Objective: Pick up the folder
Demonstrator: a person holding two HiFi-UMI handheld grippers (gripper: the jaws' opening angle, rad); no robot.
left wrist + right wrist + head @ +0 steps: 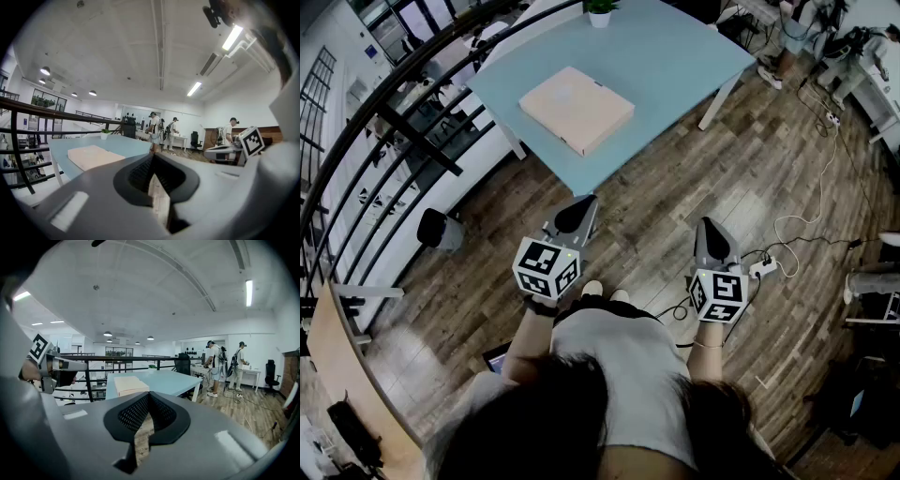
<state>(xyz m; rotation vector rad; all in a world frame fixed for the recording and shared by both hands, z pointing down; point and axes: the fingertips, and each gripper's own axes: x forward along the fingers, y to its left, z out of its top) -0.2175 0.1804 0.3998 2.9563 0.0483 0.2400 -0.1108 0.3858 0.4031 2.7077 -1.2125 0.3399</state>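
A flat tan folder [577, 108] lies on the pale blue table [675, 66], towards its left side. It also shows in the left gripper view as the folder [93, 156] and in the right gripper view as the folder [129, 385]. My left gripper [584, 208] is held over the wooden floor, a short way in front of the table's near edge, its jaws shut and empty. My right gripper [710, 230] hangs further right over the floor, also shut with nothing in it. Both point towards the table.
A small potted plant [600, 11] stands at the table's far edge. A black railing [403, 112] runs along the left. White cables and a power strip [764, 267] lie on the floor at right. People [213, 364] stand at desks in the background.
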